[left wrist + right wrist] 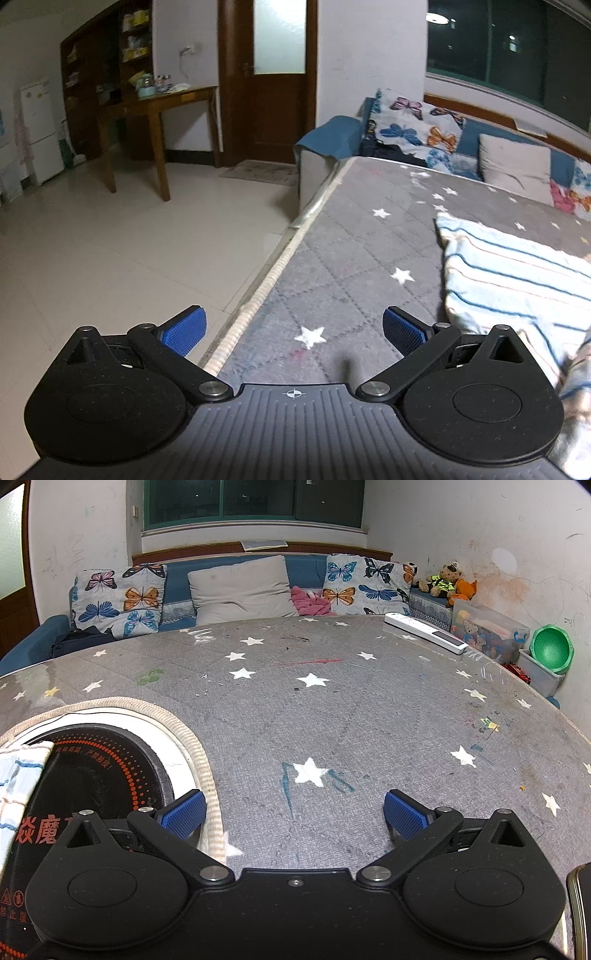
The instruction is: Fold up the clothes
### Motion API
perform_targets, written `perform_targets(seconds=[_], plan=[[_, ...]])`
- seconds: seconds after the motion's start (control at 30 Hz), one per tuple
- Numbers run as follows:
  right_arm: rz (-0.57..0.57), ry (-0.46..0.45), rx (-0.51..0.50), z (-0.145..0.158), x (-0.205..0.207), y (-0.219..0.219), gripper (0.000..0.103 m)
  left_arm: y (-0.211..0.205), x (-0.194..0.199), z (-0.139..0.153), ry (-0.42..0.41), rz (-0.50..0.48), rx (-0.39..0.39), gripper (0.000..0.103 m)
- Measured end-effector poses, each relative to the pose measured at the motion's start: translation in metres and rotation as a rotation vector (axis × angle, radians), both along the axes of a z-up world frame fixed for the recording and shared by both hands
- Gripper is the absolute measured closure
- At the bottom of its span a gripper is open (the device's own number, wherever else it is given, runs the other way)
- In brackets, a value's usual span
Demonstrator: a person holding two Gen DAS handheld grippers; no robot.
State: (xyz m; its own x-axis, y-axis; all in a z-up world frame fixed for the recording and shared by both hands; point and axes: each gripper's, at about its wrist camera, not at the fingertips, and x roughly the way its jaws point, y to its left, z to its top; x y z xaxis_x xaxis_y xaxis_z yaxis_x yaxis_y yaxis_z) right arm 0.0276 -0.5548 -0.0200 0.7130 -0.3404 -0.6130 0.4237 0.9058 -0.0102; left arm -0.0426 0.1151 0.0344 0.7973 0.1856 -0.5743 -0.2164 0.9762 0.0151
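A white cloth with blue and pink stripes (517, 280) lies on the grey star-patterned table cover (351, 258), to the right of my left gripper (293, 332). The left gripper is open and empty, over the table's left edge. A corner of the same striped cloth (18, 786) shows at the left of the right wrist view, lying over a black induction cooktop (96, 775). My right gripper (293, 812) is open and empty above the bare table cover (332, 720), to the right of the cloth.
A sofa with butterfly cushions (118, 598) and a grey pillow (240, 587) runs behind the table. A white power strip (424, 633) lies at the table's far right. Toy boxes (487, 631) stand at the right. White floor tiles (110, 258) and a wooden desk (155, 107) are on the left.
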Motion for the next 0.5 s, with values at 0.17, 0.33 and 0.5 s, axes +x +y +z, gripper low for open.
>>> perform_targets(seconds=[0.17, 0.33, 0.5], plan=[[0.0, 0.0, 0.0, 0.0, 0.0, 0.0, 0.0, -0.015, -0.008, -0.001, 0.002, -0.042, 0.015, 0.0], [0.0, 0.0, 0.0, 0.0, 0.0, 0.0, 0.0, -0.029, -0.019, 0.005, -0.01, -0.084, 0.019, 0.0], [0.0, 0.0, 0.0, 0.0, 0.0, 0.0, 0.0, -0.038, -0.028, 0.012, -0.03, -0.101, 0.057, 0.0]])
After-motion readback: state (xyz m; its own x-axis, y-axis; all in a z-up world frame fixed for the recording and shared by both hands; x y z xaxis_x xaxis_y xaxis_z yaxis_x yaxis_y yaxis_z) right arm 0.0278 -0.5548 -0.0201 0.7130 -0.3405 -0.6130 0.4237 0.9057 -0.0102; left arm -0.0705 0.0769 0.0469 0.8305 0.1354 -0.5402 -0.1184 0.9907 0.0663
